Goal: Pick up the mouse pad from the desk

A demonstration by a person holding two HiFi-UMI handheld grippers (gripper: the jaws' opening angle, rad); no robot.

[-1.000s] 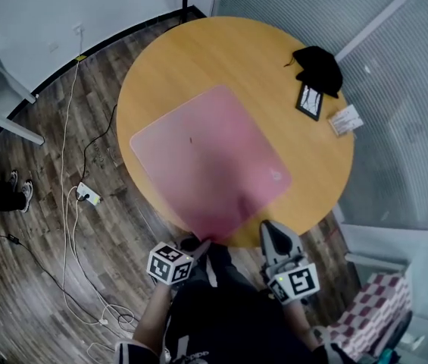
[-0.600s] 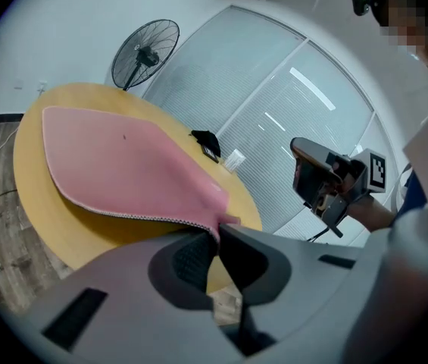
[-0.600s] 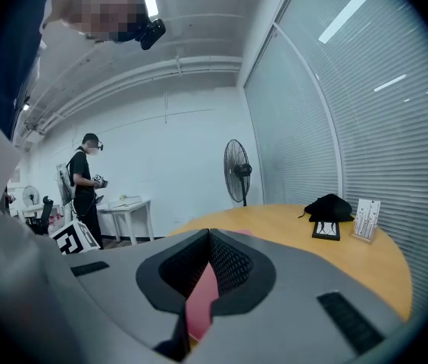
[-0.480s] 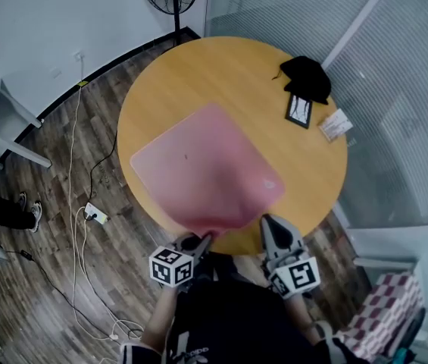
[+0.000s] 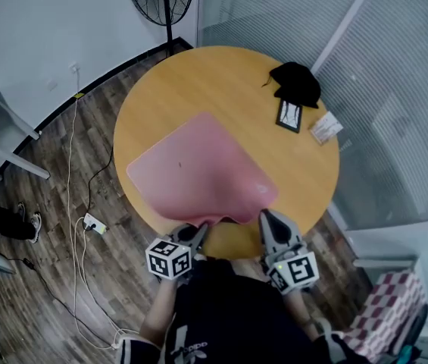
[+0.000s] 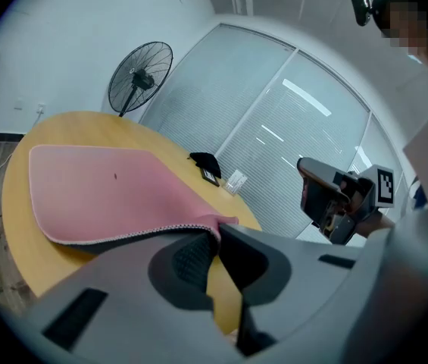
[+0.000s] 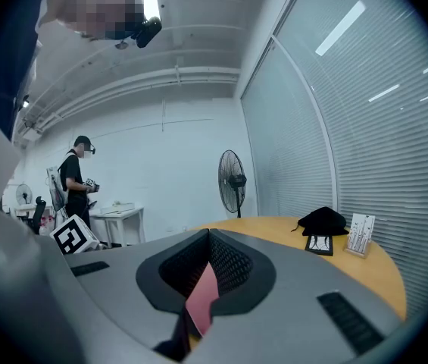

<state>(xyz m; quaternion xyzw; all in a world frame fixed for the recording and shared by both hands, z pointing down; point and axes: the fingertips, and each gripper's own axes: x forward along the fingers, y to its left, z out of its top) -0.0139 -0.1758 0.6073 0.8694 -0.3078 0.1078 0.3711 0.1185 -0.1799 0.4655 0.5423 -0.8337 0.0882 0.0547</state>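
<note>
A: Pinching the near edge: left gripper [image 5: 197,232], jaws almost together on the mouse pad [image 5: 198,165]. The stitched hem sits between the ribbed pads.

B: Right gripper [image 5: 265,217]?

A: Jaws narrow as well, with a pink sliver in the slit between them. It reads as a pinch on the pad's near right corner.

B: Why two holds on one side?

A: Judgement: the sheet is thin and floppy. Two grips spaced along the near edge should peel it up level instead of letting it fold. That edge is raised and rippled between the grippers. The far part lies on the round wooden table [image 5: 229,74].

B: Materials?

A: Matte pink fabric top and a pale stitched border. The underside is dark and rubbery-looking where the edge curls. Squarish, with rounded corners. The tabletop is smooth and honey-coloured.

B: Neighbours?

A: A black cloth item [image 5: 295,80] and a small framed card [image 5: 289,116], both well apart at the far right. I'd expect no snagging.
</note>
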